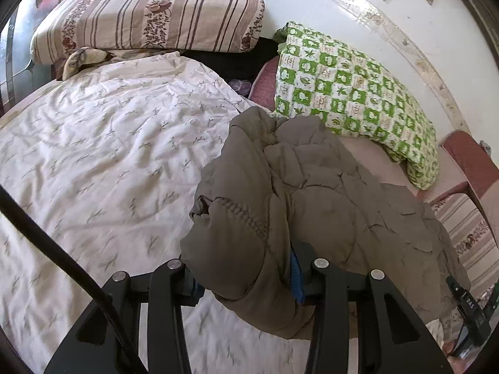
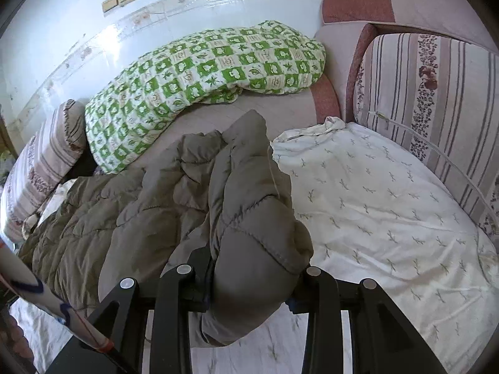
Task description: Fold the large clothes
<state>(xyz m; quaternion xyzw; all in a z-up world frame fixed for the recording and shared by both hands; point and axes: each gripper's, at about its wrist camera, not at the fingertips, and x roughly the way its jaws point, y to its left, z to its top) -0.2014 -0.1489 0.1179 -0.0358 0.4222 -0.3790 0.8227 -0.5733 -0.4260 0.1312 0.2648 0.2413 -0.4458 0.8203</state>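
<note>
The left gripper [image 1: 246, 283] is clamped on a thick fold of an olive-grey quilted jacket [image 1: 312, 193]. The padded cloth fills the gap between its jaws and bulges over and below them; a blue pad [image 1: 296, 277] shows at the inner face of the right-hand finger. From the grip point the jacket runs forward and to the right of this tool, bunched and creased, and lies partly on the white sprigged bedcover [image 1: 103, 143].

The right gripper [image 2: 249, 286] is likewise closed on the jacket [image 2: 249, 218]. A rounded, stitched roll of the garment sits between its jaws and hangs below them. The remainder of the jacket extends forward and to the left of this tool in a crumpled heap. The pad faces are mostly hidden by cloth, so exact contact lines cannot be read.

Ahead of the left gripper, beyond the jacket, lies a green-and-white checked quilt [image 1: 352, 90] against the white wall [image 1: 327, 3]. Forward and to the left is a striped floral cushion [image 1: 149, 15]. A black cable [image 1: 50, 237] crosses the left of this view.

To the right of the right gripper the white bedcover [image 2: 389, 205] spreads flat, bordered by a striped cushion [image 2: 421, 87]. The checked quilt [image 2: 202, 65] lies ahead.
</note>
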